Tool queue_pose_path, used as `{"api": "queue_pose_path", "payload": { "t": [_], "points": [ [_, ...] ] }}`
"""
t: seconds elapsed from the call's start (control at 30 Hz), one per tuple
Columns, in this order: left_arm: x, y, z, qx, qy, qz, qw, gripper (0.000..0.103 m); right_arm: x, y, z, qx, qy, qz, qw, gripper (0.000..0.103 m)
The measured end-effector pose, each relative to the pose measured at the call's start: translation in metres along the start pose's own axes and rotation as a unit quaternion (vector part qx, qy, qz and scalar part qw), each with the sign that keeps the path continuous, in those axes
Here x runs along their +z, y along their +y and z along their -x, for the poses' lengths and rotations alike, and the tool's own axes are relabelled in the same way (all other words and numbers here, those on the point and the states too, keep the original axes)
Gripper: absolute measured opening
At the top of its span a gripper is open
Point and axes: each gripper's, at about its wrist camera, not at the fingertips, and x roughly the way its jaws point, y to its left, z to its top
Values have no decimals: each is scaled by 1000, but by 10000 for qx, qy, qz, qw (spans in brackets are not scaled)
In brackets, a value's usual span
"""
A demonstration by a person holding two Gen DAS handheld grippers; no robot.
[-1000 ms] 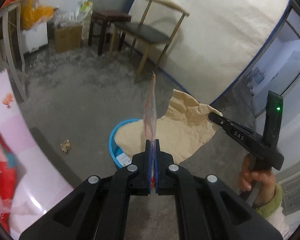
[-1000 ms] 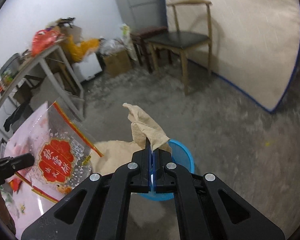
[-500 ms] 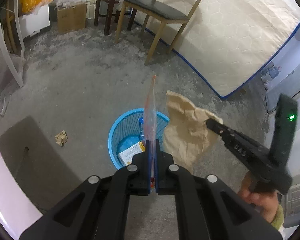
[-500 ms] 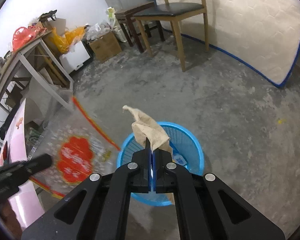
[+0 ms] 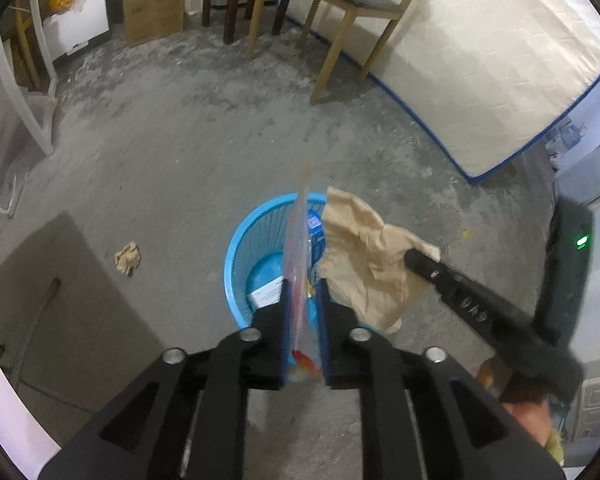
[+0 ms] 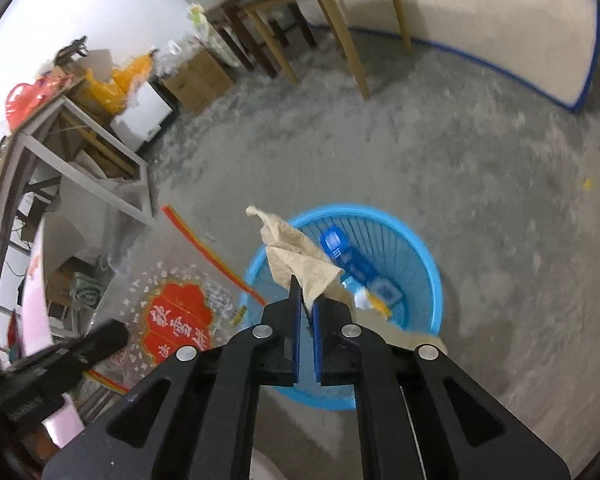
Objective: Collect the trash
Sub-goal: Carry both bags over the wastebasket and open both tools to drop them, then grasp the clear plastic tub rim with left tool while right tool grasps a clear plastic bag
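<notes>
Both jaws just parting over bin [image 5: 236,248]: left gripper [image 5: 304,292] loosing wrapper [image 5: 298,248], right gripper [image 6: 307,300] loosing paper [image 6: 296,260]. Could snag on rim, drift, land outside.

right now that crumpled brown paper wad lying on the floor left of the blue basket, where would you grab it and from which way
Take the crumpled paper wad across its bunched middle, coming straight down from above. It lies loose and low on the bare concrete floor, apart from the blue basket, with nothing beside it to block the fingers. It has no handle or stiff edge, so pinching the thickest folds is probably the surest hold.
</notes>
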Motion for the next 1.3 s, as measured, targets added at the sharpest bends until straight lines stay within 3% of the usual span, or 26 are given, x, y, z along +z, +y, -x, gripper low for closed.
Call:
{"api": "queue_pose_path", "payload": {
  "t": [0.07,0.4,0.7,0.87,1.03,1.3],
  "points": [
    [-3,4,2,-26,8,103,9999,24,-6,-6,-5,-131,54,-47,9999,27],
    [-12,5,51,-95,-276,-41,9996,31,-23,-24,22,-296,-92,-123,9994,34],
    [-48,17,158,-260,-832,-337,9956,55,-49,-15,56,-131,-183,221,9995,51],
    [-92,37,216,-318,-1186,-393,9916,69,-70,12,86,214,-214,637,9975,62],
    [-146,75,274,-259,-1761,-149,9839,76,-83,58,123,622,-338,1256,9896,69],
    [-230,139,338,119,-2502,449,9671,78,-104,155,163,1429,-499,2239,9628,75]
  ]
}}
